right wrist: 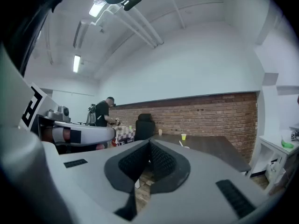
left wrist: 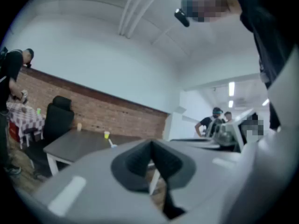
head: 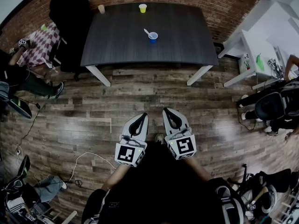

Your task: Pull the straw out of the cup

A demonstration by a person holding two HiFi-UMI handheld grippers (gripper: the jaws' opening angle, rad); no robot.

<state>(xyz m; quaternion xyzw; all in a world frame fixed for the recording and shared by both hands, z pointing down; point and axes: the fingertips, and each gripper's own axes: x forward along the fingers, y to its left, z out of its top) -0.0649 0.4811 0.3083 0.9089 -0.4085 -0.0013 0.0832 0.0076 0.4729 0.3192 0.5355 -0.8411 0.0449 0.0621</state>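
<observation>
The blue cup (head: 153, 37) stands on the dark bench (head: 117, 36), right of its middle and back from the near edge. The white straw (head: 146, 31) sits in it, leaning up and away to the person's left so its free end pokes out over the rim on that side. From where the person stands the cup lies straight ahead and well apart, with a wide stretch of plank floor (head: 140, 85) between the bench and both tools. The left gripper (head: 142, 116) and the right gripper (head: 167, 111) are held low in front of the body, close beside each other, tips aimed towards the bench. Each has its jaws pressed together with nothing between them, which both gripper views show plainly. The cup falls roughly on the line between the two, so I can't call either hand clearly nearer. With the straw tilting left, its top end looks the handier target for the left side, and the right could steady the cup, though that is only my reckoning. A yellow cup (head: 142, 8) and a tan cup (head: 101, 8) stand at the bench's far edge, clear of the blue one. Nothing of the pull has begun.
</observation>
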